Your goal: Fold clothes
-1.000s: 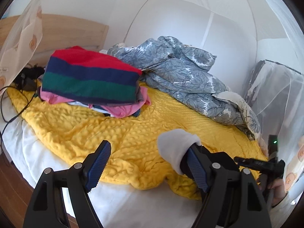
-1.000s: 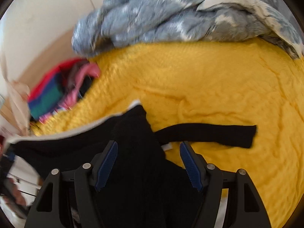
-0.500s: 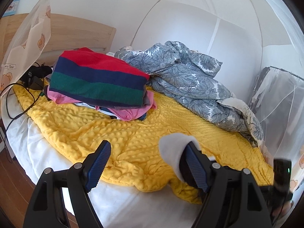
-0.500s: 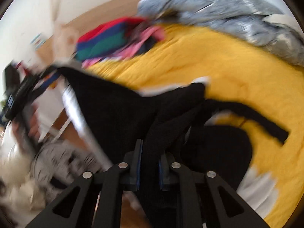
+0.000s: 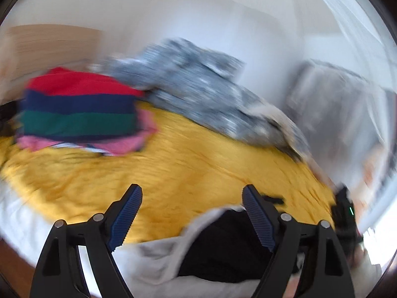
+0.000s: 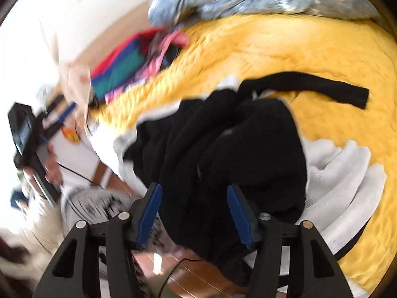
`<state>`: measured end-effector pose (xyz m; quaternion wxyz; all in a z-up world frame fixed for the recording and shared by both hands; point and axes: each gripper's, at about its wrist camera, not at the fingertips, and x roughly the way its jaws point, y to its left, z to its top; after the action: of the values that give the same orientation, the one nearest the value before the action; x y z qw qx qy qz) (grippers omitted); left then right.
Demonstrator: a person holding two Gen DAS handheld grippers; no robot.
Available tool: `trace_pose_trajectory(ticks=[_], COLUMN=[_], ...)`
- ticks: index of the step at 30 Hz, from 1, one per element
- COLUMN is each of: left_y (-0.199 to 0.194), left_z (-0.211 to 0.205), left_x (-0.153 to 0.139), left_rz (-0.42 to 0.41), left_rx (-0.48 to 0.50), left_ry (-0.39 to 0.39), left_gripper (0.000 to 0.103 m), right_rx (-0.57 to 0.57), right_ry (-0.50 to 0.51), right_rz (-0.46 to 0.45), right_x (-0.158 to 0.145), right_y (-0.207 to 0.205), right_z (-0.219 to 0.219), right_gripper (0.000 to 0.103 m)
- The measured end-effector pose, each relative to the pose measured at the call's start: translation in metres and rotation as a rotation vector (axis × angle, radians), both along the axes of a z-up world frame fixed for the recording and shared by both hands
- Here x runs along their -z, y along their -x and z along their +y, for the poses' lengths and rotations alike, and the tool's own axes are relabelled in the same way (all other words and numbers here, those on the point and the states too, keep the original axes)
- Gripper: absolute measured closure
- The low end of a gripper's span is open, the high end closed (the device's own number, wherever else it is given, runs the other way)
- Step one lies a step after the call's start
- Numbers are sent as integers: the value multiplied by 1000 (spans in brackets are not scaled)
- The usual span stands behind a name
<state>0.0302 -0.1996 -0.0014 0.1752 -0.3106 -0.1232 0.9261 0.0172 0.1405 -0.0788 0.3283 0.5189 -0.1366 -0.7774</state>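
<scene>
A: Left wrist view is motion-blurred. What's readable?

B: Left gripper (image 5: 191, 216) has its jaws spread wide, nothing between the pads. Just beyond it the black garment (image 5: 223, 245) with a white lining lies bunched at the near edge of the yellow blanket (image 5: 188, 159); the right finger covers part of it.

A: Background?

B: A folded striped sweater (image 5: 79, 106), red, navy and green, sits on top of a pile with pink cloth under it, back left. A grey floral quilt (image 5: 198, 92) is heaped behind, too smeared for any pattern detail. The wooden headboard (image 5: 49, 42) is cut off at the left edge. A dark device with a green light at the right edge is too blurred to name.

A: Right wrist view?

B: Right gripper (image 6: 194, 213) is partly open, with a medium gap. The black garment (image 6: 235, 149) runs down between the 2 fingers and hangs over the bed edge, but I cannot tell whether either pad touches it. 1 black sleeve (image 6: 310, 87) stretches out flat on the yellow blanket (image 6: 310, 49). White ribbed fabric (image 6: 347, 173) shows at its right side.

A: Anything else?

B: The left gripper (image 6: 57, 114) shows at the far left, blurred. Wood floor (image 6: 193, 273) is under the hanging cloth, mostly hidden.
</scene>
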Motion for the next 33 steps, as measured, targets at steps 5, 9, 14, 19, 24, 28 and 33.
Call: trace_pose_trajectory(ticks=[5, 9, 14, 19, 24, 28, 33], left_y=[69, 106, 120, 112, 105, 112, 129], left_z=[69, 78, 77, 90, 109, 114, 111], left_x=[37, 72, 96, 103, 103, 110, 120], left_rz=[-149, -309, -419, -422, -396, -399, -469], left_rx=[274, 341, 375, 422, 477, 435, 435], left_ry=[286, 219, 96, 129, 193, 272, 212], left_gripper=[18, 18, 18, 18, 18, 18, 18], right_rx=[33, 23, 31, 102, 176, 203, 207], right_ry=[25, 26, 61, 18, -128, -120, -89], right_rz=[-4, -19, -15, 75, 158, 141, 120], right_x=[-4, 0, -1, -13, -18, -15, -12], right_y=[4, 2, -1, -2, -1, 4, 6], right_z=[11, 11, 10, 10, 7, 14, 22], right_gripper=[45, 45, 45, 45, 45, 45, 45])
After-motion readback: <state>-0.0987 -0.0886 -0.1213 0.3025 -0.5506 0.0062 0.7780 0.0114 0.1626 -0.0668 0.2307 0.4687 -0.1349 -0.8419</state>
